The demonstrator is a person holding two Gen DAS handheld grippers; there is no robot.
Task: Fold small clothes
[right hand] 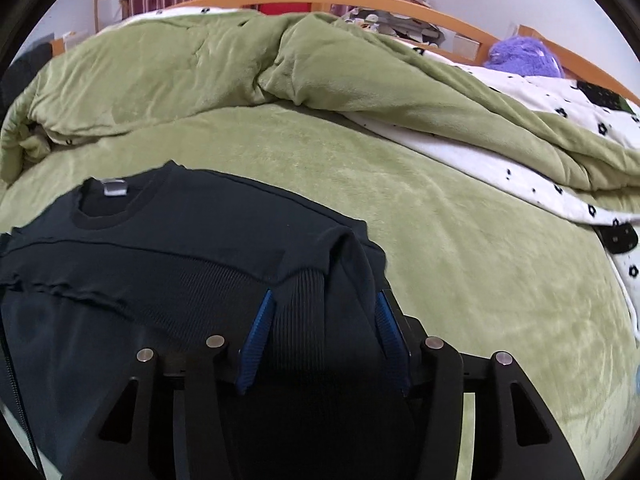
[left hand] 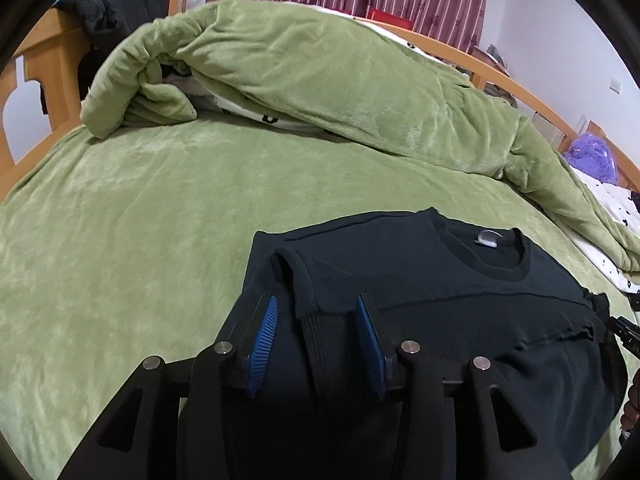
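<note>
Sweater mid-fold on the bed, both sleeves already in.

I count one black sweater (left hand: 420, 280) near the front edge of the green bed cover (left hand: 140, 220), collar away from me, its two ribbed cuffs folded over the body. My left gripper (left hand: 316, 308) and right gripper (right hand: 324, 300) each stand apart around a cuff, pads clear. By my read, the body fold is left.

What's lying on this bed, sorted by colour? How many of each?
Black: 1, the sweater, spread flat with its sleeve cuffs folded in.
Green: 2, the bed cover and the bunched quilt.
Purple: 1, a fluffy item at the far edge.
Total: 4
</note>
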